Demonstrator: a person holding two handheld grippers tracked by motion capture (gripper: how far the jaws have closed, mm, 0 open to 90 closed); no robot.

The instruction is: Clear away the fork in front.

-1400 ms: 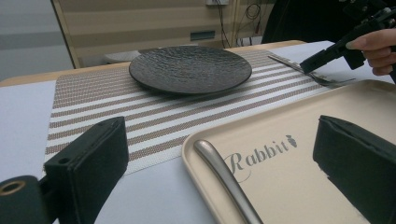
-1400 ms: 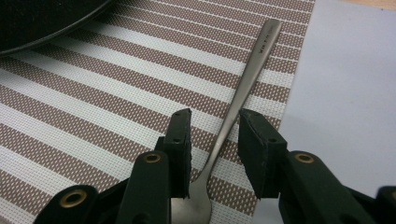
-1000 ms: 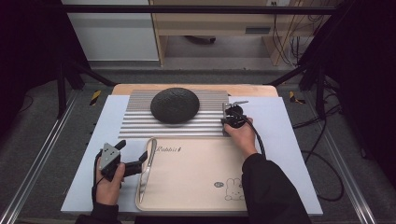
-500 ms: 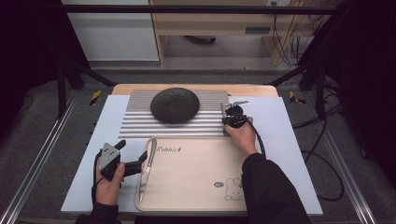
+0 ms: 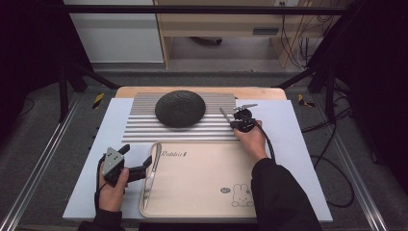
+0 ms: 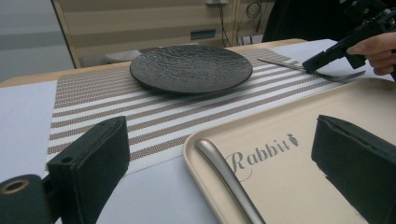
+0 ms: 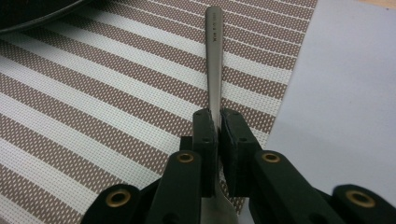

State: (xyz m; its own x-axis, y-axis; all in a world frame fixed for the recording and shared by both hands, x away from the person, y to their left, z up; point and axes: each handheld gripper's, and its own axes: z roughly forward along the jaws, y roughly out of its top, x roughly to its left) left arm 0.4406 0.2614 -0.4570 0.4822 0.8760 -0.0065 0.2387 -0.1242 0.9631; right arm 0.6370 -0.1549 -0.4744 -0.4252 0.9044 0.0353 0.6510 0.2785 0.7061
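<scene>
Setting table. My R claw (image 7: 217, 140) clamps fork (image 7: 214, 56) on mat (image 5: 144, 126), right of plate (image 5: 180, 108). L claw (image 6: 224, 158) gapes over knife (image 6: 229, 179) on tray (image 5: 207, 192). Next, I judge: free fork, grab knife.

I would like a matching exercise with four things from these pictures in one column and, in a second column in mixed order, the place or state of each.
Things:
1. black plate
2. fork
3. knife
4. left gripper

Places or states:
A. clamped between closed jaws, over the right edge of the striped placemat
B. lies along the left rim of the beige tray
C. open, at the left edge of the tray
D. rests on the middle of the striped placemat

Pairs: 1-D, 2-A, 3-B, 4-C
</scene>
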